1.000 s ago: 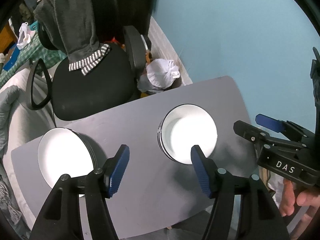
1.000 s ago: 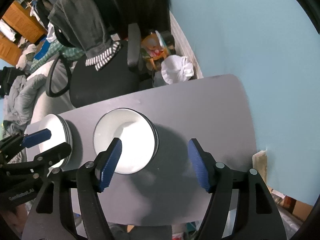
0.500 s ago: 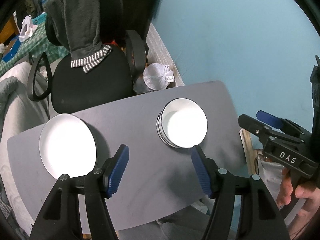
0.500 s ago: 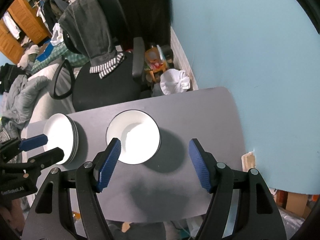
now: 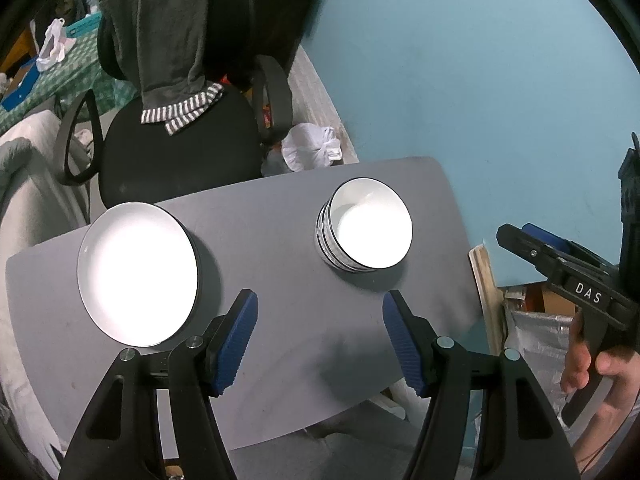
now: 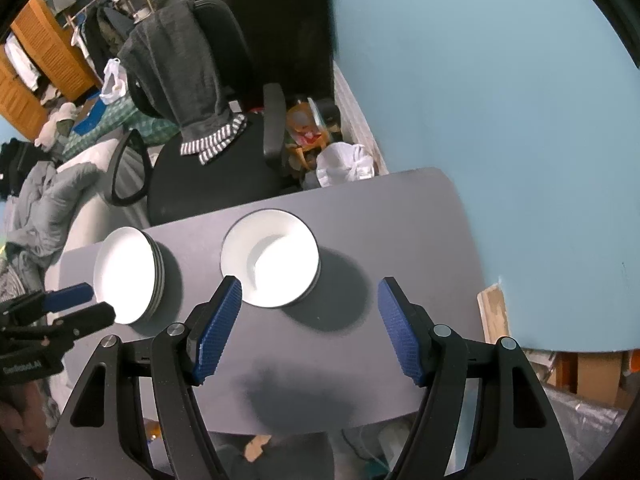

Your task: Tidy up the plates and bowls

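On the grey table [image 5: 280, 280] stand two stacks of white crockery with dark rims, well apart from each other. The stack of plates [image 5: 138, 274] sits toward the table's left end, and the stack of bowls [image 5: 366, 230] sits nearer the middle; both the top plate and the top bowl show bare white insides with nothing in them. In the right wrist view the same plates [image 6: 128, 274] and bowls [image 6: 272, 258] appear, and the edges of several nested pieces show at the side of each stack. The left tool [image 5: 318, 338] hovers above the table with its blue pads spread wide and nothing between them. The right tool [image 6: 310, 326] likewise has its jaws apart and empty, held over bare table beside the bowls. Behind the table stands a black office chair [image 5: 172, 152] with a grey garment [image 5: 168, 36] draped over its back, and a knotted white bag [image 5: 310, 152] lies on the floor.
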`<state>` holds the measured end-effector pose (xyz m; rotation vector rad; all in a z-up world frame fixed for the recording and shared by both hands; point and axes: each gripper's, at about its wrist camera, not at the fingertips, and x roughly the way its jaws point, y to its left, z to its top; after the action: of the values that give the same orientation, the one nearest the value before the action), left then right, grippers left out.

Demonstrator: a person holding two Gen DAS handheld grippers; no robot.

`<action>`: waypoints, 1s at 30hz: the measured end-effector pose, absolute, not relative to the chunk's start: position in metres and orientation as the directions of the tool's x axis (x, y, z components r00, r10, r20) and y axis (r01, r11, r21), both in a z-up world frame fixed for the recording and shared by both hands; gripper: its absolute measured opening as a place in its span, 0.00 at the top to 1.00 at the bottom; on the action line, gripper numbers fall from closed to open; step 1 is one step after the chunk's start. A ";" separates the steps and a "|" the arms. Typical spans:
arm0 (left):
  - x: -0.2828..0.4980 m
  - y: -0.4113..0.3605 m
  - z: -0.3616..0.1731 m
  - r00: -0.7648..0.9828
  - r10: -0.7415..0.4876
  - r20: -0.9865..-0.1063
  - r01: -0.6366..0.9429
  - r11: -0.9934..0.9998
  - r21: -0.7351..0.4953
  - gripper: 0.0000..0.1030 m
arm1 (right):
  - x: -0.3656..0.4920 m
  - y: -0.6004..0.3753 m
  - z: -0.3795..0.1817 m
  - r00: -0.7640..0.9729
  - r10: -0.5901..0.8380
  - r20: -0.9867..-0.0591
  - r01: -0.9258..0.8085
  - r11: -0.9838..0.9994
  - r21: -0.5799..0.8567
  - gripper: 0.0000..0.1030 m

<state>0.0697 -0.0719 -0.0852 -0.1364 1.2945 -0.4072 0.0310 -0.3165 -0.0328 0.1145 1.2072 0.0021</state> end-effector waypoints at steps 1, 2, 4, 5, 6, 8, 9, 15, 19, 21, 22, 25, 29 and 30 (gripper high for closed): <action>0.069 -0.072 -0.085 0.215 -0.373 -0.903 0.221 0.919 -0.327 0.36 | 0.030 -0.318 -0.033 0.355 0.063 -0.933 0.060 0.994 0.090 0.32; 0.068 -0.074 -0.085 0.215 -0.378 -0.901 0.223 0.917 -0.331 0.36 | 0.029 -0.319 -0.033 0.350 0.061 -0.935 0.060 0.994 0.087 0.32; 0.068 -0.075 -0.087 0.216 -0.407 -0.888 0.231 0.905 -0.358 0.36 | 0.029 -0.320 -0.035 0.345 0.061 -0.937 0.052 0.995 0.084 0.32; 0.069 -0.075 -0.088 0.219 -0.411 -0.885 0.232 0.903 -0.362 0.36 | 0.030 -0.320 -0.036 0.344 0.066 -0.937 0.044 0.995 0.086 0.32; 0.070 -0.076 -0.088 0.225 -0.414 -0.882 0.231 0.902 -0.364 0.36 | 0.031 -0.320 -0.037 0.342 0.073 -0.937 0.034 0.995 0.090 0.32; 0.070 -0.077 -0.089 0.234 -0.425 -0.874 0.235 0.897 -0.374 0.36 | 0.031 -0.321 -0.041 0.342 0.089 -0.935 0.017 0.995 0.101 0.32; 0.072 -0.077 -0.091 0.240 -0.424 -0.873 0.232 0.899 -0.372 0.36 | 0.033 -0.322 -0.043 0.340 0.099 -0.935 0.011 0.994 0.109 0.32; 0.083 -0.084 -0.100 0.264 -0.399 -0.878 0.243 0.909 -0.340 0.36 | 0.047 -0.332 -0.069 0.303 0.166 -0.939 0.022 0.983 0.180 0.32; 0.092 -0.093 -0.112 0.252 -0.400 -0.881 0.244 0.908 -0.342 0.36 | 0.055 -0.334 -0.082 0.285 0.195 -0.939 -0.006 0.979 0.201 0.32; 0.097 -0.096 -0.118 0.252 -0.393 -0.884 0.233 0.911 -0.339 0.36 | 0.060 -0.335 -0.090 0.271 0.211 -0.939 -0.029 0.977 0.212 0.32; 0.100 -0.098 -0.121 0.253 -0.392 -0.884 0.227 0.913 -0.339 0.36 | 0.062 -0.335 -0.093 0.266 0.214 -0.940 -0.034 0.976 0.213 0.32; 0.110 -0.103 -0.132 0.246 -0.369 -0.896 0.196 0.925 -0.327 0.36 | 0.068 -0.340 -0.105 0.263 0.228 -0.938 -0.051 0.974 0.222 0.32; 0.123 -0.111 -0.147 0.225 -0.375 -0.899 0.184 0.923 -0.339 0.36 | 0.078 -0.343 -0.120 0.240 0.240 -0.941 -0.076 0.971 0.229 0.32; 0.126 -0.113 -0.151 0.216 -0.379 -0.900 0.184 0.921 -0.344 0.36 | 0.081 -0.344 -0.123 0.235 0.242 -0.942 -0.085 0.970 0.228 0.32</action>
<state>0.1262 -0.1133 -0.1506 -0.1763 1.2966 -0.3930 0.0807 -0.3440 -0.1230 0.1383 1.3161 0.2253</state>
